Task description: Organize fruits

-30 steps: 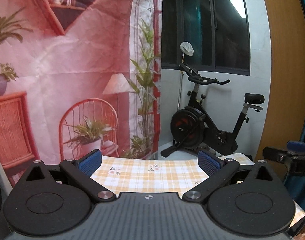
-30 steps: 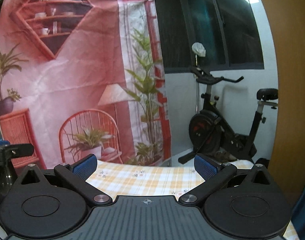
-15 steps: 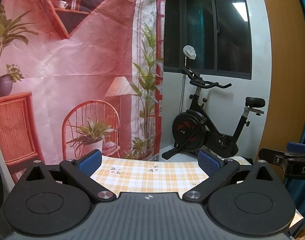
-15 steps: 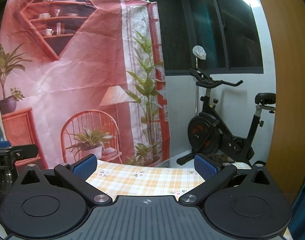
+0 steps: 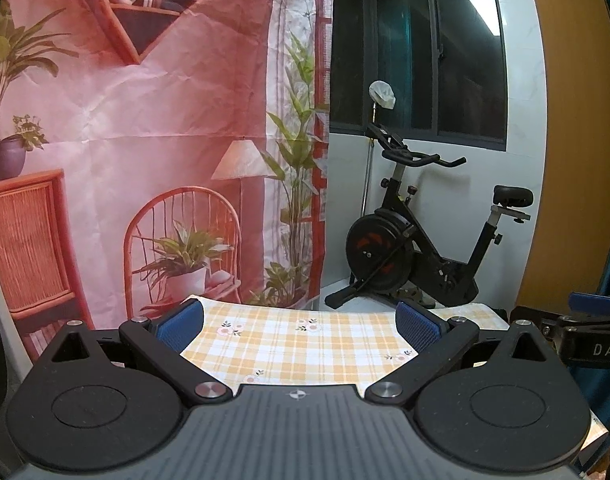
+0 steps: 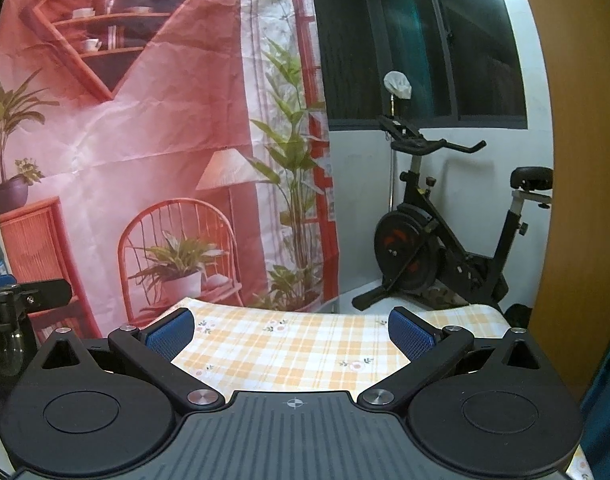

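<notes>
Left gripper (image 5: pixel 300 322): spread wide, holding nothing, above the table (image 5: pixel 297 344).
Right gripper (image 6: pixel 291 330): spread wide, holding nothing, above the table.
Table: yellow checked cloth, flower prints.

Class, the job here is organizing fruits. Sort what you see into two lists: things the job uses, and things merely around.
Belongs to the job:
left hand-held gripper, open
right hand-held gripper, open
checked tablecloth, the work surface
No fruit is in view.

Just around:
exercise bike
printed backdrop
window
</notes>
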A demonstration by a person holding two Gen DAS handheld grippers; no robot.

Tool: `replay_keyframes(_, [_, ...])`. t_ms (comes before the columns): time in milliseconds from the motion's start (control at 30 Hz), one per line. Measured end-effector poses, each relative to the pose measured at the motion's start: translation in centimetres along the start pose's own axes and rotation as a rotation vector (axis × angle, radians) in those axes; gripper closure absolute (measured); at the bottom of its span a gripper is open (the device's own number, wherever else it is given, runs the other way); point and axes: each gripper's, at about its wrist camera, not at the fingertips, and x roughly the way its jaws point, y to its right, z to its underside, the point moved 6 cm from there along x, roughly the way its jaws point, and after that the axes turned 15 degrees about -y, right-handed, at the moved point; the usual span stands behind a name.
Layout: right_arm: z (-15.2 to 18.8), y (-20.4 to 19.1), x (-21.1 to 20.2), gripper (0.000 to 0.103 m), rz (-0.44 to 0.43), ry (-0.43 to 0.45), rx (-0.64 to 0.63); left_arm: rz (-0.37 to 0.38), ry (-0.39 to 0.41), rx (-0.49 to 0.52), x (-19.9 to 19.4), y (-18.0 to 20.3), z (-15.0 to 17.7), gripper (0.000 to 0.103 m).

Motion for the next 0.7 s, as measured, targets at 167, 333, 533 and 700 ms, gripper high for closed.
replay_keyframes(167, [0.19, -0.08, 0.50, 0.000, -0.003, -0.014, 0.004, 0.010, -0.007, -0.002, 0.09, 0.07, 0.35, 0.000])
replay_keyframes(333, [0.38, -0.37, 0.77, 0.000, -0.010, -0.021, -0.002, 0.017, -0.016, -0.006, 0.49, 0.02, 0.45, 0.000])
replay_keyframes(533, [0.49, -0.55, 0.86, 0.000, -0.011, -0.023, -0.004, 0.023, -0.020, -0.008, 0.74, 0.03, 0.42, 0.000])
replay_keyframes(700, [0.69, -0.77, 0.89, 0.000, -0.013, -0.024, -0.004, 0.026, -0.022, -0.010, 0.82, -0.01, 0.48, 0.000])
